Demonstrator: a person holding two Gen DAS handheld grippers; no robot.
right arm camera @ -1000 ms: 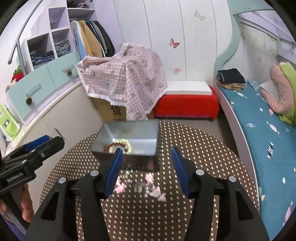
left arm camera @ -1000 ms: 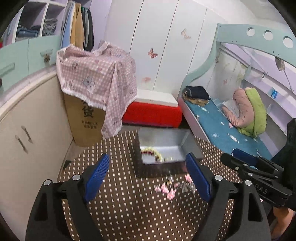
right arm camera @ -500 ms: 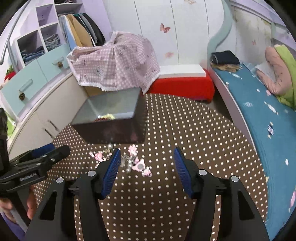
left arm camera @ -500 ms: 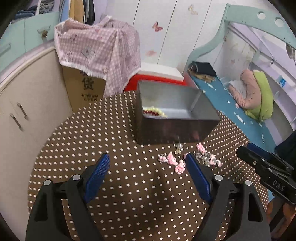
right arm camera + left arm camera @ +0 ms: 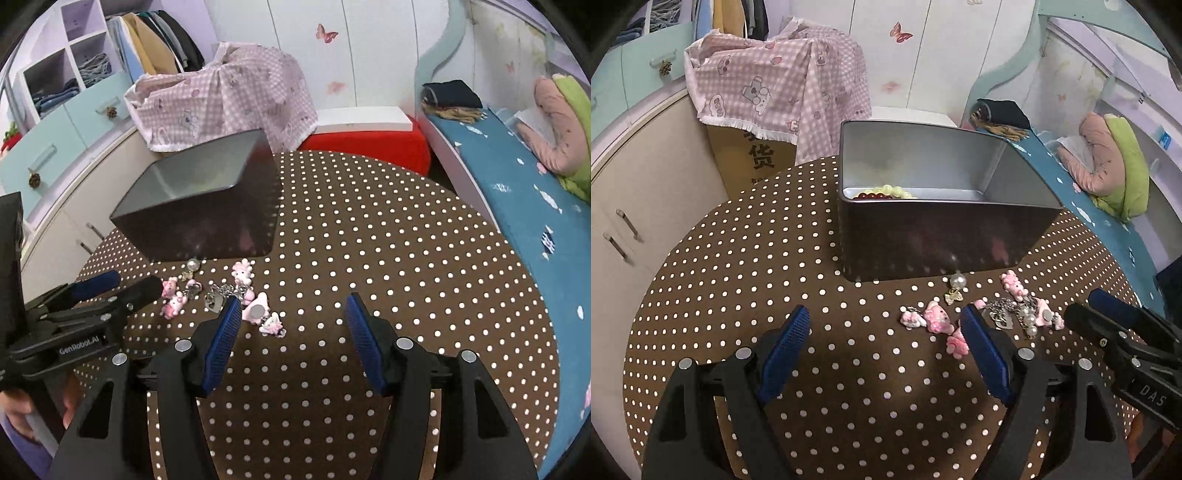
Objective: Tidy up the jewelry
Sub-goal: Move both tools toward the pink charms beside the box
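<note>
A dark metal tin (image 5: 938, 236) (image 5: 207, 221) stands on the dotted table with a red and pale green bead bracelet (image 5: 886, 192) inside. In front of it lie loose pink charms (image 5: 934, 319) (image 5: 243, 277), a pearl charm (image 5: 956, 281) (image 5: 192, 264) and a silver heart chain (image 5: 1001, 317) (image 5: 214, 299). My left gripper (image 5: 884, 317) hovers open just left of the charms, nothing between its blue pads. My right gripper (image 5: 292, 302) is open too, with a pink charm (image 5: 258, 314) beside its left pad. Each gripper shows at the edge of the other's view (image 5: 1108, 321) (image 5: 122, 286).
The round brown polka-dot table (image 5: 757, 277) fills the foreground. Behind it are a cardboard box under a pink checked cloth (image 5: 775, 85), a red bench (image 5: 365, 144), cabinets (image 5: 628, 184) on the left and a bed (image 5: 517, 192) on the right.
Both grippers have come down toward the table and tilted lower; the tin and charms now look larger and closer. Both stay open and empty.
</note>
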